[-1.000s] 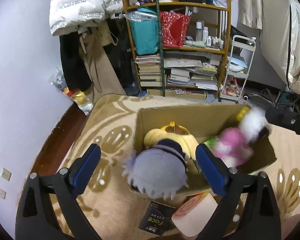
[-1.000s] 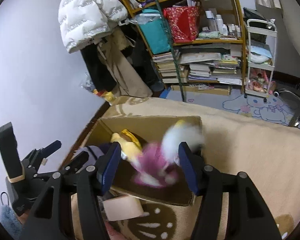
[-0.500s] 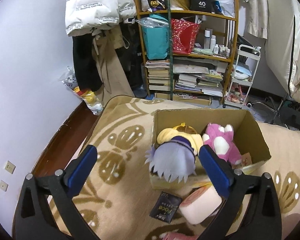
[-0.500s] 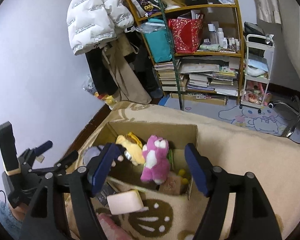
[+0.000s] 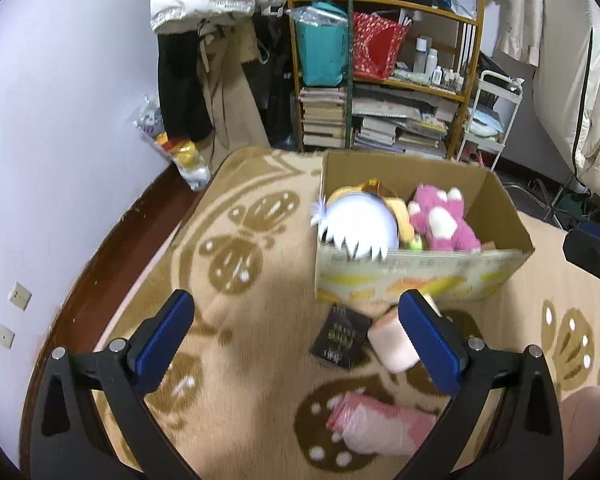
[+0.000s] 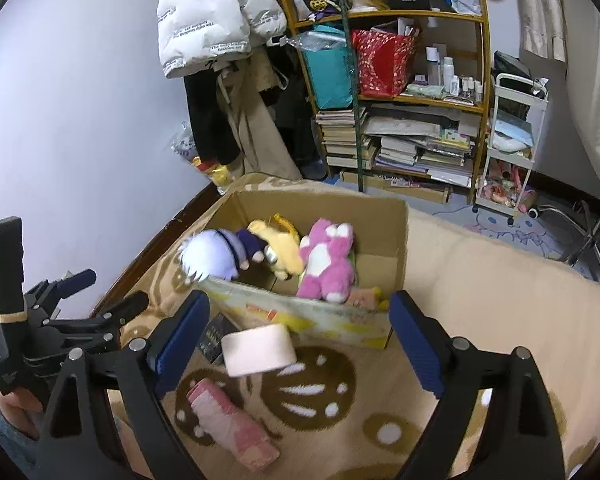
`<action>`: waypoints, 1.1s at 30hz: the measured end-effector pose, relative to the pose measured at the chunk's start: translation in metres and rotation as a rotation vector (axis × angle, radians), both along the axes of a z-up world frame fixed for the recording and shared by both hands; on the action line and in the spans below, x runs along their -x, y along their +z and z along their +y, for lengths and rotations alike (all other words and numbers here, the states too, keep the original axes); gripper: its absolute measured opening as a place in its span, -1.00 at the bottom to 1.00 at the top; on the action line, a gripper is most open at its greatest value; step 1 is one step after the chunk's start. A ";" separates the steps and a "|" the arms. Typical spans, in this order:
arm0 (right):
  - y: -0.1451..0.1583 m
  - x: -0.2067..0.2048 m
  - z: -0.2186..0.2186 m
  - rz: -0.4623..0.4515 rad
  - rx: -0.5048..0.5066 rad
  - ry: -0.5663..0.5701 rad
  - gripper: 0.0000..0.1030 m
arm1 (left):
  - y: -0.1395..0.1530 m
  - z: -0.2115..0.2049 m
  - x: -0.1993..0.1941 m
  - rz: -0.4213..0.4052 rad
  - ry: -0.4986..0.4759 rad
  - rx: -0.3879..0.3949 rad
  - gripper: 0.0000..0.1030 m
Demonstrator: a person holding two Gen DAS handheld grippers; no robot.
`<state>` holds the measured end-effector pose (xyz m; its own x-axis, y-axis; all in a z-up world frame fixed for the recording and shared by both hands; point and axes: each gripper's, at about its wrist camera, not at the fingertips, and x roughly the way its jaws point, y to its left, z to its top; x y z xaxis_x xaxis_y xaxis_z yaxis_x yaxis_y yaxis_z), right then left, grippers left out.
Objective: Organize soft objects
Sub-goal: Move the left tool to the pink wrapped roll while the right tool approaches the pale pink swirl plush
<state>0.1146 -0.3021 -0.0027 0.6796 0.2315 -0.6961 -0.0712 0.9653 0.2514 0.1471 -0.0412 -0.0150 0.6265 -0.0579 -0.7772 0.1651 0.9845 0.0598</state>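
A cardboard box stands on the patterned blanket. Inside lie a pale-haired plush doll, a yellow plush and a pink-and-white plush. In front of the box sit a pink roll cushion, a black packet and a pink wrapped bundle. My left gripper is open, holding nothing, back from the box. My right gripper has its jaws opening, with nothing gripped; the cushion lies below, between them. The left gripper also shows at the left of the right wrist view.
A cluttered shelf unit with books and bags stands beyond the box, with hanging coats to its left and a white trolley to its right. The blanket ends at a dark wooden edge near the wall.
The pink plush left the right gripper and now lies in the box. The right jaws widened. Both grippers drew back from the box, bringing the cushion and pink bundle into view.
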 end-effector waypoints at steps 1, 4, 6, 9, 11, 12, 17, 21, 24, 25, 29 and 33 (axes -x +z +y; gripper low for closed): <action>-0.001 0.002 0.001 0.004 -0.004 0.001 0.85 | -0.002 0.000 0.002 0.006 0.003 0.004 0.96; -0.006 0.009 0.005 0.013 -0.015 0.001 0.85 | -0.012 0.003 0.014 0.024 0.031 0.011 0.96; -0.010 0.012 0.007 0.020 -0.023 0.002 0.85 | -0.021 0.004 0.021 0.050 0.047 0.028 0.96; -0.017 0.018 0.011 0.031 -0.028 0.007 0.85 | -0.032 0.005 0.031 0.065 0.077 0.043 0.96; -0.023 0.021 0.013 0.045 -0.036 0.012 0.85 | -0.037 0.005 0.037 0.063 0.092 0.050 0.96; -0.027 0.022 0.014 0.056 -0.045 0.016 0.85 | -0.041 0.006 0.041 0.070 0.099 0.058 0.96; -0.043 0.030 0.019 0.084 -0.051 0.027 0.85 | -0.059 0.007 0.050 0.109 0.124 0.063 0.96; -0.053 0.032 0.023 0.100 -0.028 0.039 0.85 | -0.071 0.007 0.051 0.130 0.145 0.047 0.96; -0.059 0.030 0.024 0.113 -0.027 0.042 0.85 | -0.082 0.008 0.050 0.151 0.179 0.049 0.96; -0.062 0.029 0.025 0.119 -0.029 0.042 0.85 | -0.084 0.009 0.051 0.156 0.181 0.053 0.96; -0.074 0.025 0.027 0.136 -0.030 0.046 0.85 | -0.097 0.007 0.048 0.198 0.185 0.060 0.96; -0.087 0.020 0.029 0.162 -0.036 0.050 0.85 | -0.107 0.004 0.044 0.228 0.185 0.078 0.96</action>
<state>0.0950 -0.2735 -0.0899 0.5462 0.2889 -0.7863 -0.0752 0.9518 0.2975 0.1034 -0.0374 -0.1220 0.4418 -0.0238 -0.8968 -0.0173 0.9992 -0.0350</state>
